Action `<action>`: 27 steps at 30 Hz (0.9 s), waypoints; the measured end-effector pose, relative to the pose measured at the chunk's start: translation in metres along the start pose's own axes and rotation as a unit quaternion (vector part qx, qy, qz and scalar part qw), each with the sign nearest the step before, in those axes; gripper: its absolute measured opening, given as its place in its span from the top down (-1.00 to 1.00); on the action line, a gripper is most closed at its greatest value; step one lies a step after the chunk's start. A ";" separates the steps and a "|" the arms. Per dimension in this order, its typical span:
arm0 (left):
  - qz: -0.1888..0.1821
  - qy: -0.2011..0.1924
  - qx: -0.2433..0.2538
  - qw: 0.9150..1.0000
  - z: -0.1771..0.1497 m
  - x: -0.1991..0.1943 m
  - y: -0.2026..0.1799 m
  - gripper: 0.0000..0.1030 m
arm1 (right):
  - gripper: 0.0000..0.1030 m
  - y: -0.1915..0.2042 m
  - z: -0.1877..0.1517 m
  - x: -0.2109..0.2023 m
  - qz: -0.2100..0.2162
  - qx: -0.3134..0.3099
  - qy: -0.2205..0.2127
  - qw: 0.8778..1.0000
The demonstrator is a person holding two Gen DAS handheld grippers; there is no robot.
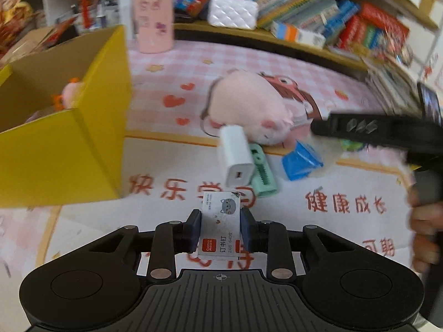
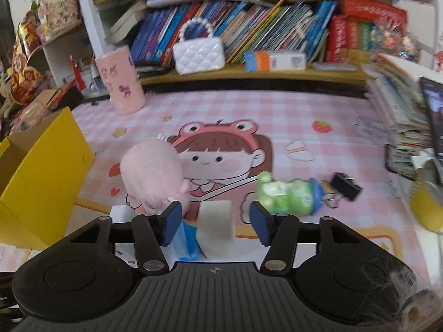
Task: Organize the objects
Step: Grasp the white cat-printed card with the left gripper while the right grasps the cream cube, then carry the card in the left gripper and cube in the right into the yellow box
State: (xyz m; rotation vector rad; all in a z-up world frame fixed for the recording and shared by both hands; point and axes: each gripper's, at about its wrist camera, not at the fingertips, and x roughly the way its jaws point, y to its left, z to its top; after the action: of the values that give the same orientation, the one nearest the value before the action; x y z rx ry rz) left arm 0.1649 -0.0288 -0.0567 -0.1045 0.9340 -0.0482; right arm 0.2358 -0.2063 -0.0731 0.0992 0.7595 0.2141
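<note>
Gripping a staple box [image 1: 220, 225], left tool [image 1: 218, 228]; only right view shows right tool [image 2: 216, 222] released.

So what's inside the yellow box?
In the yellow box, a small pink toy with orange bits shows beside the right wall. The front wall hides the box floor, so anything else in there is covered.
</note>
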 end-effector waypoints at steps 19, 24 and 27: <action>0.005 -0.058 -0.060 0.996 -0.006 -0.053 0.032 0.46 | 0.52 -0.012 -0.013 -0.058 -0.030 0.055 -0.037 0.997; -0.005 -0.053 -0.065 0.996 -0.016 -0.057 0.042 0.46 | 0.53 0.011 -0.032 -0.080 -0.009 0.043 -0.020 0.999; -0.015 -0.052 -0.066 0.996 -0.022 -0.062 0.052 0.46 | 0.53 0.034 -0.045 -0.085 0.010 0.016 -0.001 1.000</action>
State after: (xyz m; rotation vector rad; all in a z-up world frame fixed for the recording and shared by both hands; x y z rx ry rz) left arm 0.1107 0.0264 -0.0259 -0.2416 0.8315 -0.0089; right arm 0.1399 -0.1919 -0.0428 0.1367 0.7596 0.2216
